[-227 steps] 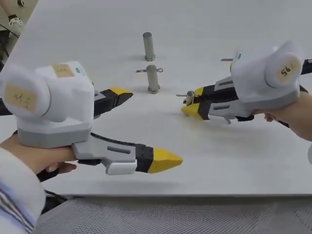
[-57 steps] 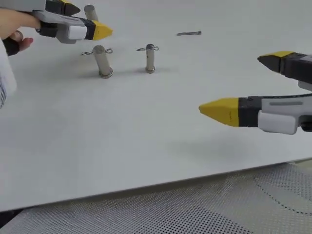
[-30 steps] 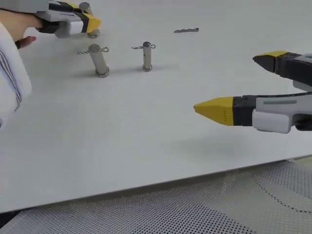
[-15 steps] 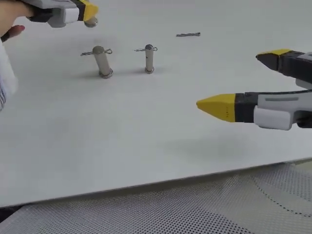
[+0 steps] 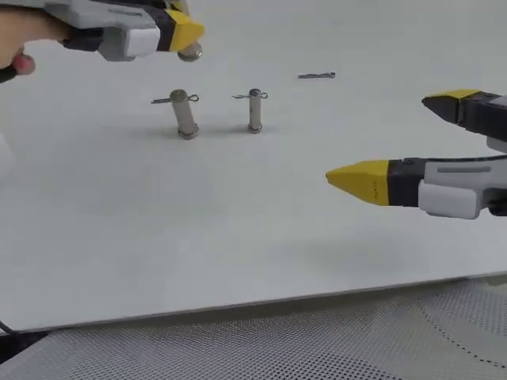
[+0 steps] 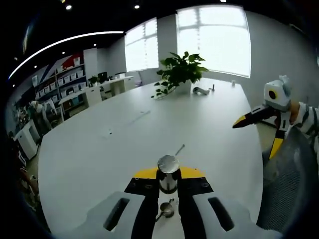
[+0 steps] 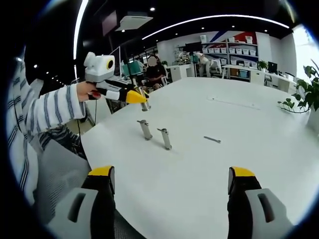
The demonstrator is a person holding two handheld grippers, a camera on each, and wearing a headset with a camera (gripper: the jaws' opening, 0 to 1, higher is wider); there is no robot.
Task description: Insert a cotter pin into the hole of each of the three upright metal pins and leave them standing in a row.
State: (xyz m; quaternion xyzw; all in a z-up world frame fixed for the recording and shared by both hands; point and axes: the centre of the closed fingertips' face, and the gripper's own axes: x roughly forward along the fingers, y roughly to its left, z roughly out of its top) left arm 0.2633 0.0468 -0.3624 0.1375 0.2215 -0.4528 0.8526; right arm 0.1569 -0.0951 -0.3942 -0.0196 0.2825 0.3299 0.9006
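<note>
The left gripper point(image 5: 188, 33) has carried the bare pin point(image 5: 189, 53), pinched, just behind two cottered pins point(image 5: 185, 115). A loose cotter point(image 5: 317, 76) lies right of them. The right gripper point(image 5: 376, 138) hangs spread, nearer.

The left tongs point(image 5: 184, 32) cover most of the third pin point(image 5: 190, 53) — just its foot peeks out; the right tongs point(image 5: 377, 138) run off the right edge.
</note>
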